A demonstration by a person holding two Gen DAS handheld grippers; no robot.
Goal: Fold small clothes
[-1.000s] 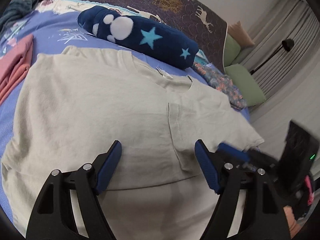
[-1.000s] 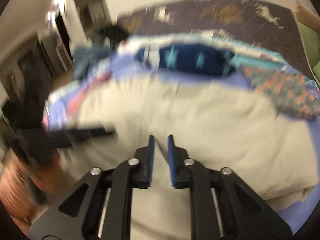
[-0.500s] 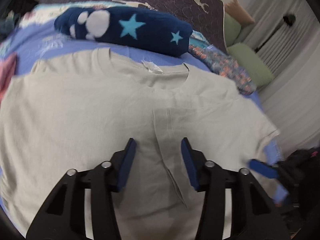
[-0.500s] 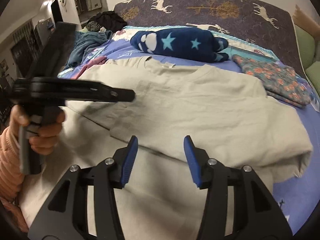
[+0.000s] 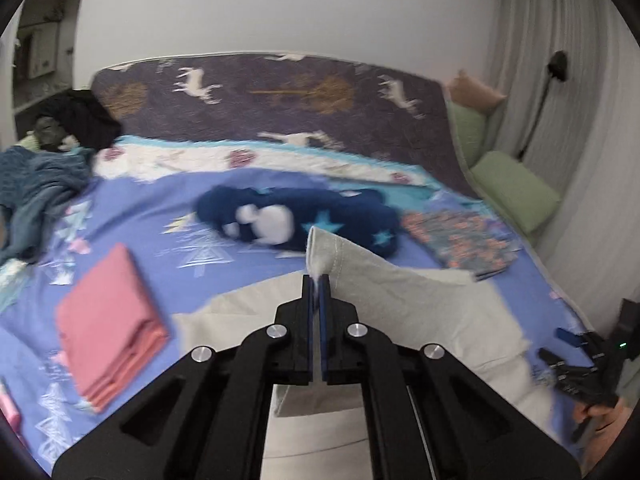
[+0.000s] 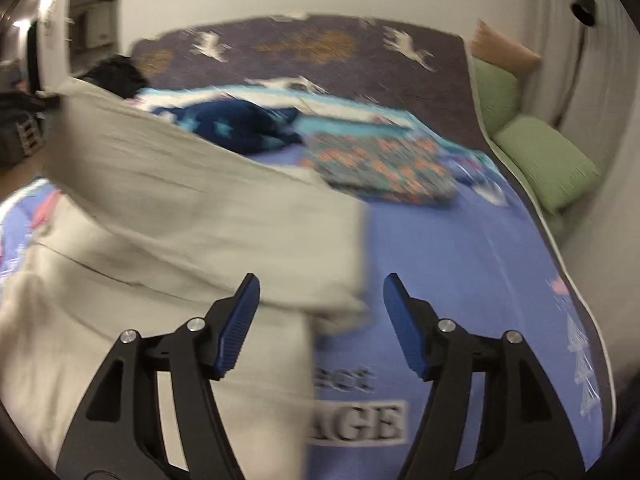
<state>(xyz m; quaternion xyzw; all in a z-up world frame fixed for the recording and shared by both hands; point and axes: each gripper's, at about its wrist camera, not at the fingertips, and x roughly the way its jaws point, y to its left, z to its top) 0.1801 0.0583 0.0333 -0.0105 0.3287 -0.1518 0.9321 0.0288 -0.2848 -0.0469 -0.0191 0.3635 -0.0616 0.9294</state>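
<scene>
A beige T-shirt [image 5: 400, 304] lies on the blue bedsheet. My left gripper [image 5: 318, 280] is shut on a fold of the shirt and lifts it above the bed; the raised edge stands up past the fingertips. In the right wrist view the shirt [image 6: 180, 208] hangs as a lifted sheet from the upper left down to the bed. My right gripper [image 6: 320, 312] is open and empty, over the shirt's right edge and the bare sheet. The right gripper also shows at the right edge of the left wrist view [image 5: 580, 364].
A folded pink garment [image 5: 108, 320] lies at the left. A navy star-patterned plush roll [image 5: 296, 220] and a folded floral cloth [image 5: 460, 240] lie behind the shirt. Green cushions [image 6: 544, 160] sit at the right, and dark clothes [image 5: 40, 180] are piled at the far left.
My left gripper has shut on the shirt and lifted a fold of it off the bed. My right gripper has opened wider and moved to the shirt's right edge.
</scene>
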